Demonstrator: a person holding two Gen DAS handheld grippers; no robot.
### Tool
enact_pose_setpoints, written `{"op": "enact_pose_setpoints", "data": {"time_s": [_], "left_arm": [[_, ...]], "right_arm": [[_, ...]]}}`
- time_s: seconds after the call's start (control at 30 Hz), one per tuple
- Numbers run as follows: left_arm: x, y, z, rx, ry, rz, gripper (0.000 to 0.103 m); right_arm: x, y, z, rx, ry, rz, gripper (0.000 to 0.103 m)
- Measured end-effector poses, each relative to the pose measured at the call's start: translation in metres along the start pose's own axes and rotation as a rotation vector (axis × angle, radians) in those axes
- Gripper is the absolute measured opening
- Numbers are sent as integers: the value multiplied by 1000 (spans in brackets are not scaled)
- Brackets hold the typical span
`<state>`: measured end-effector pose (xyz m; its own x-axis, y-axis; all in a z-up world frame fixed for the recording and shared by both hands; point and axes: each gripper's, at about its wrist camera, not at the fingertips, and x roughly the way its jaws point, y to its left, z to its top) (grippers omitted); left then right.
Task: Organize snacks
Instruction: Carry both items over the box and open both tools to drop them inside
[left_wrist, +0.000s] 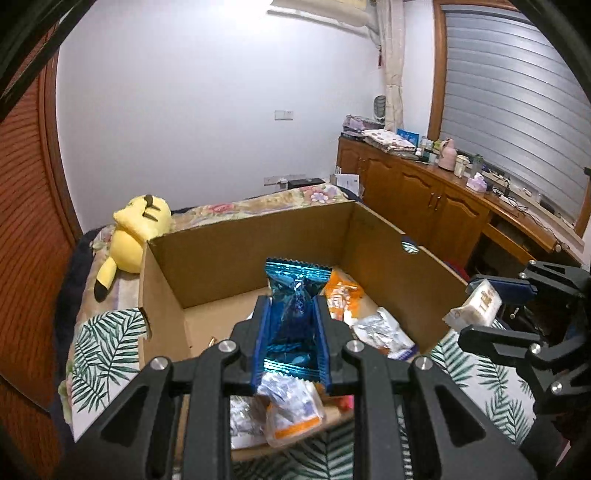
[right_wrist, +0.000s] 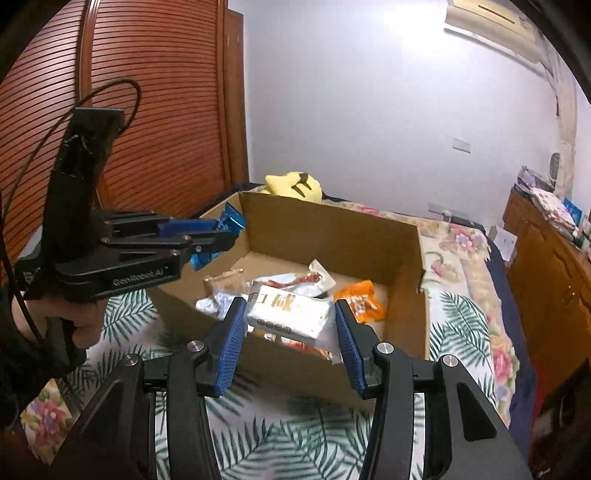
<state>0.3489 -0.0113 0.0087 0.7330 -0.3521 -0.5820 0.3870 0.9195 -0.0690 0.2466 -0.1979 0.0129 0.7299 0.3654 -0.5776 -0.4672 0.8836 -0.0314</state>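
Above the cardboard box (left_wrist: 255, 236), left claw (left_wrist: 291, 325) pinches a blue packet (left_wrist: 295, 295); right claw (right_wrist: 291, 332) clasps a white packet (right_wrist: 288, 314).

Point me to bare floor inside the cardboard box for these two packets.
Bare floor along the cardboard box far wall and left corner. Right and near side crowded: orange packet, silver packets. Left gripper holds the blue packet; right gripper, the white packet.

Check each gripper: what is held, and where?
Left gripper clamps the blue foil packet across its middle. Right gripper holds the white snack packet by its two ends.
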Motion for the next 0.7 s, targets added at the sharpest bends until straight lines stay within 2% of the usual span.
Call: {"op": "enact_pose_setpoints", "data": {"time_s": [0.13, 0.23, 0.5, 0.7], "left_arm": [[22, 14, 1, -32, 30, -1, 20], [34, 18, -1, -41, 55, 28, 20], [49, 20, -9, -50, 96, 56, 20], [55, 20, -12, -58, 120, 50, 20]], "right_arm": [[20, -1, 6, -3, 12, 19, 48], [34, 0, 11, -10, 23, 25, 48], [74, -5, 14, -1, 83, 41, 48], [99, -13, 11, 16, 138, 48, 48]]}}
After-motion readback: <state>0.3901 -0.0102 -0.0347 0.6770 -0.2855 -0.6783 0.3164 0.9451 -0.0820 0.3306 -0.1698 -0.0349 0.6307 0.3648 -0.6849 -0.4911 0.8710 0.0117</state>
